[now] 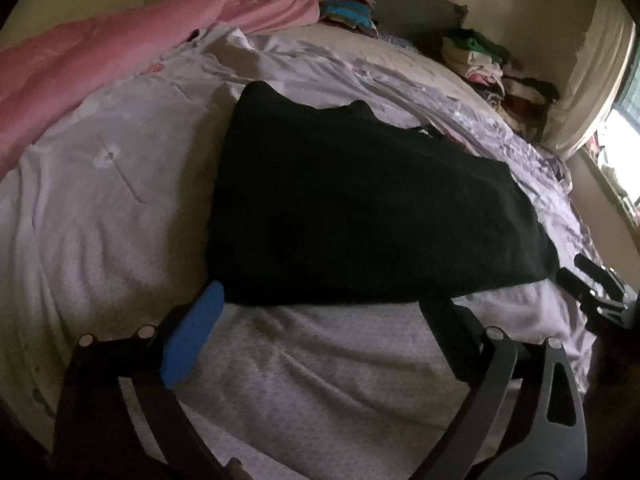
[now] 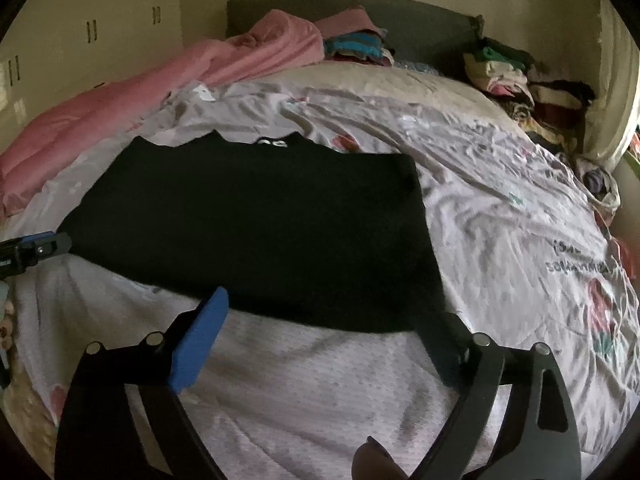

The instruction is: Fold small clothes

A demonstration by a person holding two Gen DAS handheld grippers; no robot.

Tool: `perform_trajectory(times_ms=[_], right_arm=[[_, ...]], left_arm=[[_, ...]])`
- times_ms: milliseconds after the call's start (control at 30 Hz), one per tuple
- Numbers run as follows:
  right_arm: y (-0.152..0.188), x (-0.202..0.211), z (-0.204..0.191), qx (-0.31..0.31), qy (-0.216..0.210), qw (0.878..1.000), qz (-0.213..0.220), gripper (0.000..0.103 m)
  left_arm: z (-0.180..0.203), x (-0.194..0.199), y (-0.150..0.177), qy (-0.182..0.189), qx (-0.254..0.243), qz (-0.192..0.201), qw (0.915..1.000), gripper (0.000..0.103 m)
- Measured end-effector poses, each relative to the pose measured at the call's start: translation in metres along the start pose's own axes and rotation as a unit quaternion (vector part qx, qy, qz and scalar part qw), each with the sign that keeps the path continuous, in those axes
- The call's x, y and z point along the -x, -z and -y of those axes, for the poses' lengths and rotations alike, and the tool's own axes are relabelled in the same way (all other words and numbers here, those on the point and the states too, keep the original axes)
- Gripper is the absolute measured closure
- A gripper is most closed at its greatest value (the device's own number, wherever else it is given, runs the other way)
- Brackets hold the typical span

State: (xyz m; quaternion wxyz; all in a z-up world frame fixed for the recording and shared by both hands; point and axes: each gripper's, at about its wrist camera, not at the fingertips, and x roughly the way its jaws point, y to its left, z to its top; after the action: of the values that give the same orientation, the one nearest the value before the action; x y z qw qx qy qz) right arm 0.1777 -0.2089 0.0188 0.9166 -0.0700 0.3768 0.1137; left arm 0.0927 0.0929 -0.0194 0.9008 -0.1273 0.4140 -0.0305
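From the left wrist view, the black garment (image 1: 360,200) lies flat on the bed (image 1: 100,200), its near hem just ahead of the left gripper (image 1: 328,312), whose jaws stand wide apart and hold nothing; probably the cloth was laid out flat so it can be folded. From the right wrist view, the right gripper (image 2: 328,320) is also spread wide and empty at the same near hem, so both hands seem placed to take 2 corners together.
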Motion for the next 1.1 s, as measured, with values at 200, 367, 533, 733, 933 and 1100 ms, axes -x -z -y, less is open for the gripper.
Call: perform_trajectory(times_ms=[200,367,533,733,933,1100], right_arm=[[-0.005,0.005,-0.019,0.017,-0.013,1.0,0.012,0.007],[-0.009,0.005,-0.041,0.035,-0.03,0.999,0.018,0.006],[-0.011,0.001,-0.072,0.068,-0.05,0.996,0.016,0.006],[-0.015,-0.012,-0.115,0.115,-0.072,0.991,0.014,0.006],[-0.018,-0.027,-0.171,0.191,-0.079,0.978,0.021,0.006],[-0.02,-0.051,-0.211,0.249,-0.072,0.966,0.019,0.006]], left_arm=[[-0.011,0.005,-0.002,-0.011,0.018,0.004,0.9998,0.01],[-0.022,0.008,-0.005,-0.021,0.035,0.008,0.9991,0.01],[-0.034,0.011,-0.012,-0.042,0.043,0.016,0.998,0.01],[-0.059,0.011,-0.033,-0.073,0.062,0.02,0.9952,0.01],[-0.086,0.007,-0.06,-0.096,0.082,0.019,0.9919,0.01],[-0.089,-0.012,-0.072,-0.108,0.07,-0.007,0.9917,0.01]])
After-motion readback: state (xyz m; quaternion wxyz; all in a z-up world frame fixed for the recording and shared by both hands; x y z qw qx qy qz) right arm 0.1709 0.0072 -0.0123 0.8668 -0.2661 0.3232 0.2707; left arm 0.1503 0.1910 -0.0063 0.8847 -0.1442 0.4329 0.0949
